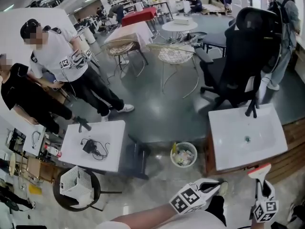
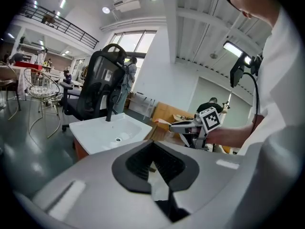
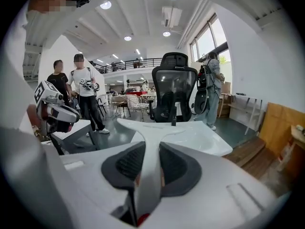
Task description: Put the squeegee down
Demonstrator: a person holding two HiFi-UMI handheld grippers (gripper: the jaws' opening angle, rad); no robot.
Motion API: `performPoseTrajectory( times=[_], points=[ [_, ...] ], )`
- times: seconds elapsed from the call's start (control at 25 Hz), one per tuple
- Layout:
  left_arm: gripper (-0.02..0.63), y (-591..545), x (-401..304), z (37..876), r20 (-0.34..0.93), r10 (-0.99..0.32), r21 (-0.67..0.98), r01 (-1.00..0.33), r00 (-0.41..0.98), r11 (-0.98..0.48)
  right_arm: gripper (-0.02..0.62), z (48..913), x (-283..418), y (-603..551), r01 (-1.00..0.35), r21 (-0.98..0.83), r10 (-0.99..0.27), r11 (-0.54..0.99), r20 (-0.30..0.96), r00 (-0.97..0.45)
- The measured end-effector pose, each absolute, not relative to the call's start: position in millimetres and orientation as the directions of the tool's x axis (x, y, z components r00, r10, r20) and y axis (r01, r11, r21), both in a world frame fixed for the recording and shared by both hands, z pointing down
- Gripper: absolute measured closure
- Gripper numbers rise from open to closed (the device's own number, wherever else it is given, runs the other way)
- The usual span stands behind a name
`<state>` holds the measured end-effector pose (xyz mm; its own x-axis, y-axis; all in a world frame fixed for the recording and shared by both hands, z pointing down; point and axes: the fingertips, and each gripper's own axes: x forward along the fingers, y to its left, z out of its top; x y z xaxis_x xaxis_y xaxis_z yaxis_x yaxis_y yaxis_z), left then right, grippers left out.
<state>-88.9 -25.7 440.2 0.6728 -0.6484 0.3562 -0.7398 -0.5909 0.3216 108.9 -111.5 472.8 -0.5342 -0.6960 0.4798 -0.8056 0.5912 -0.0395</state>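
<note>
In the head view my right gripper [image 1: 261, 187] is shut on the squeegee [image 1: 259, 171]. Its white handle runs up to a red-edged blade that hangs over the front edge of the white sink [image 1: 233, 142]. In the right gripper view the white handle of the squeegee [image 3: 152, 128] sits clamped between the dark pads [image 3: 126, 163] and widens toward the sink [image 3: 200, 135]. My left gripper [image 1: 212, 187] hangs beside it to the left, shut, with nothing seen in it. From the left gripper view [image 2: 153, 149], the right gripper [image 2: 183, 126] and the sink [image 2: 107, 130] show ahead.
A black faucet [image 1: 251, 109] and an office chair [image 1: 243, 56] stand behind the sink. Left of the sink are a round waste bin [image 1: 184, 154], a small white table [image 1: 114, 151] with a black cable, and a white basket [image 1: 76, 184]. Two people [image 1: 62, 56] stand at far left.
</note>
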Motion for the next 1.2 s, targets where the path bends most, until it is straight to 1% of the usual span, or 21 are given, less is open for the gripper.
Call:
performPoseTrajectory(
  times=[0.2,0.44,0.64,0.8,0.96,1.2],
  points=[
    [0.598,-88.1,-91.2,448.9,0.384,-0.696,0.307,-0.795,0.607,-0.524,0.499,484.8,101.2,-197.2,-0.757,-0.046,-0.655,0.652,0.468,-0.593],
    [0.6,-158.2,-60.5,437.6,0.388,-0.726,0.327,-0.821,0.568,-0.467,0.499,482.3,119.5,-291.9,-0.71,-0.036,-0.61,0.704,0.481,-0.629],
    [0.598,-213.6,-42.7,441.7,0.381,-0.75,0.313,-0.839,0.54,-0.445,0.499,505.1,142.5,-363.4,-0.706,-0.02,-0.612,0.708,0.48,-0.628],
    [0.598,-253.5,-35.5,447.6,0.397,-0.764,0.3,-0.858,0.509,-0.416,0.499,532.9,150.1,-419.9,-0.711,-0.056,-0.601,0.701,0.491,-0.631],
    [0.598,-283.1,-17.1,443.6,0.407,-0.775,0.302,-0.872,0.483,-0.385,0.499,544.3,175.9,-464.8,-0.724,-0.077,-0.593,0.686,0.519,-0.616],
    [0.598,-294.4,-23.6,431.3,0.418,-0.788,0.3,-0.887,0.452,-0.35,0.499,567.3,186.4,-509.9,-0.749,-0.046,-0.608,0.661,0.552,-0.571]
  ],
)
